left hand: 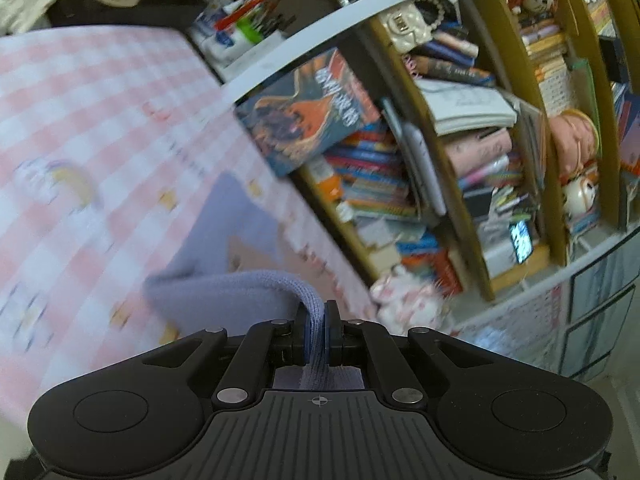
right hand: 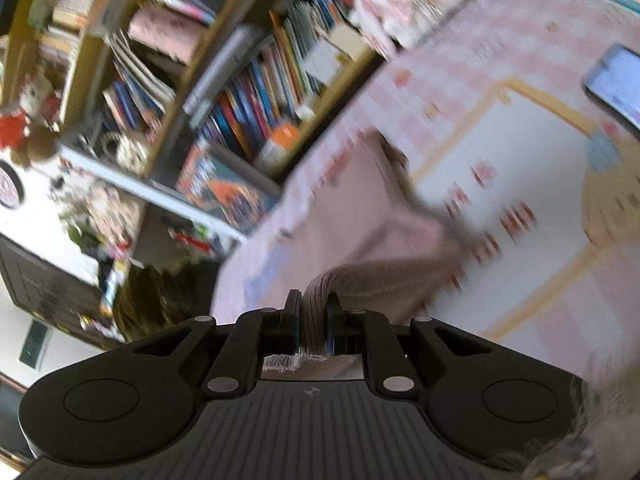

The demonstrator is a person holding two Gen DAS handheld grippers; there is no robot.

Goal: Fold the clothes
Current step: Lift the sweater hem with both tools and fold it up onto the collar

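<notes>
A knit garment hangs between both grippers above a pink checked tablecloth. In the left wrist view it looks lavender; my left gripper is shut on its ribbed edge. In the right wrist view the same kind of knit looks mauve-pink; my right gripper is shut on a ribbed edge of it. The cloth drapes away from each gripper down toward the table. Both views are motion-blurred.
A crowded bookshelf with books and plush toys stands right beside the table edge, also in the right wrist view. A phone lies on the table at the right. A pen holder stands past the table's far corner.
</notes>
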